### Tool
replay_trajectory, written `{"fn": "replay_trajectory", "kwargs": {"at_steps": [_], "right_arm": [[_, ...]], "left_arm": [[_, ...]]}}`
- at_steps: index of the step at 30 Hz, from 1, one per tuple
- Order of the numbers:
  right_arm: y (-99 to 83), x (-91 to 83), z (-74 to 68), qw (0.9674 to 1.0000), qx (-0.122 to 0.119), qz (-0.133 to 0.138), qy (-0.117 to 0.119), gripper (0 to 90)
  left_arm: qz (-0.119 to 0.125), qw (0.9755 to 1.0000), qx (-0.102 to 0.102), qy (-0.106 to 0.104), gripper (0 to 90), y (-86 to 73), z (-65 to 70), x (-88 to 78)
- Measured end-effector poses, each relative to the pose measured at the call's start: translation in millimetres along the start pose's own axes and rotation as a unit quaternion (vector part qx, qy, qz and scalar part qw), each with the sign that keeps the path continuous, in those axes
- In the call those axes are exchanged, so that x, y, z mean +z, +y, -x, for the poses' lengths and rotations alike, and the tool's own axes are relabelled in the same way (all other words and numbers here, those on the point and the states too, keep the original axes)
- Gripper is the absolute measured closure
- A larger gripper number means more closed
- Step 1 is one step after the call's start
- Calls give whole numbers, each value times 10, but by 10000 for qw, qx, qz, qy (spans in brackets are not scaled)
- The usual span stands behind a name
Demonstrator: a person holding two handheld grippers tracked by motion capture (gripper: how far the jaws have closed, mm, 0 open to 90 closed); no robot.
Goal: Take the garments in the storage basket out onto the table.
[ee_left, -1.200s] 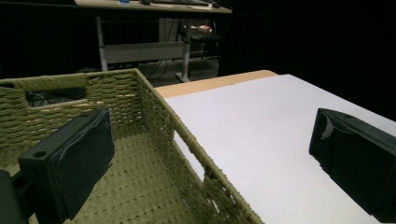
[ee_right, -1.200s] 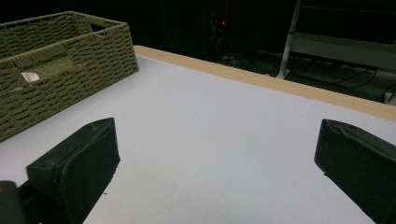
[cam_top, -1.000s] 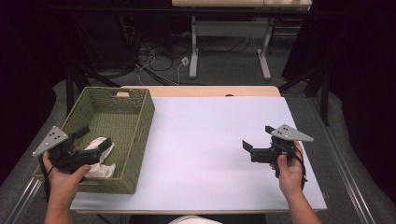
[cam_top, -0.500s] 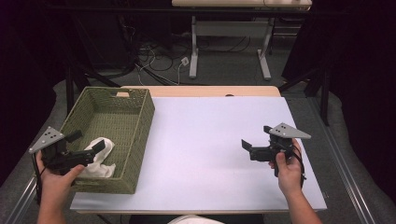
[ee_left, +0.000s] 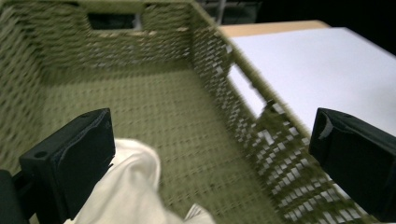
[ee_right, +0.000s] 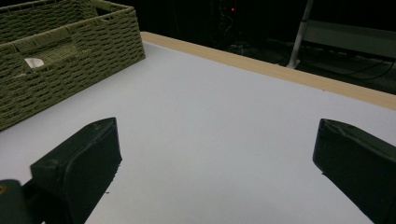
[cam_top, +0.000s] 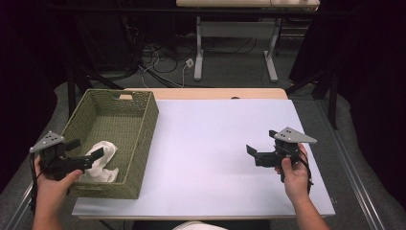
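Note:
A green woven basket [cam_top: 143, 124] stands on the left of the white table top [cam_top: 215, 143]. A crumpled white cloth [cam_top: 103, 155] lies in its near end. My left gripper [cam_top: 86, 148] is open at the basket's near left corner, its jaws pointing in over the rim beside the cloth. In the left gripper view the cloth [ee_left: 128, 186] lies low between the wide-apart jaws of that gripper [ee_left: 210, 135], against the left jaw, with the basket [ee_left: 140, 51] wall beyond. My right gripper [cam_top: 262, 142] hovers open over bare table at the right, holding nothing [ee_right: 217, 154].
The basket [ee_right: 70, 60] sits far left in the right gripper view. A wooden strip [cam_top: 215, 93] marks the table's far edge. Beyond it lie floor cables [cam_top: 167, 60] and white desk legs [cam_top: 198, 48]. The table's right edge runs just past the right hand.
My left gripper has drawn back to the left and toward the person, from over the cloth to the basket's near corner. The cloth stays in the basket. The right gripper has barely moved.

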State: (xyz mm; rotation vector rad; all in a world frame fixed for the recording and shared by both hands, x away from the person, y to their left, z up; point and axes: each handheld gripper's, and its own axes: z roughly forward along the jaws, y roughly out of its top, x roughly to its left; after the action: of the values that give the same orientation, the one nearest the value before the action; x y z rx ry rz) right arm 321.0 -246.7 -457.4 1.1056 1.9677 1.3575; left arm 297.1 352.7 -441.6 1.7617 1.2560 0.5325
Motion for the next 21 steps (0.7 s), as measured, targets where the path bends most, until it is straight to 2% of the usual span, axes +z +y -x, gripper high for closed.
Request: {"fn": "replay_trajectory", "kwargs": {"at_steps": [2,3,5,7,9,10,11,16,20,21], "right_arm": [[-2,7,13,10000,-25,-25,-15,15],[-7,14,8,10000,1,-23,-21,15],[-11,28,1,10000,-5,-31,-1,15],[-14,32,-3,10000,-20,-51,2,16],[-21,46,-14,10000,-19,-70,29,16],[-29,56,-23,9999,-26,-106,26,16],[-32,64,-22,9999,-55,-105,46,16],[-47,84,-33,9999,-22,-153,67,20],[-54,95,-36,9998,-39,-209,68,23],[-55,97,-38,9997,-49,-224,68,22]], "left_arm": [[-106,9998,-37,136,10,-21,-24,19],[-106,9998,-37,136,11,-21,-24,19],[-296,9991,-49,312,13,-49,-65,56],[-340,9987,-78,360,13,-60,-80,71],[-439,9979,-134,464,16,-89,-112,98],[-519,9967,-164,601,19,-122,-149,129],[-538,9962,-198,653,18,-141,-165,145],[-547,9950,-315,772,18,-164,-200,182],[-677,9933,-382,849,17,-166,-207,199],[-757,9915,-468,946,18,-176,-212,222]]}}
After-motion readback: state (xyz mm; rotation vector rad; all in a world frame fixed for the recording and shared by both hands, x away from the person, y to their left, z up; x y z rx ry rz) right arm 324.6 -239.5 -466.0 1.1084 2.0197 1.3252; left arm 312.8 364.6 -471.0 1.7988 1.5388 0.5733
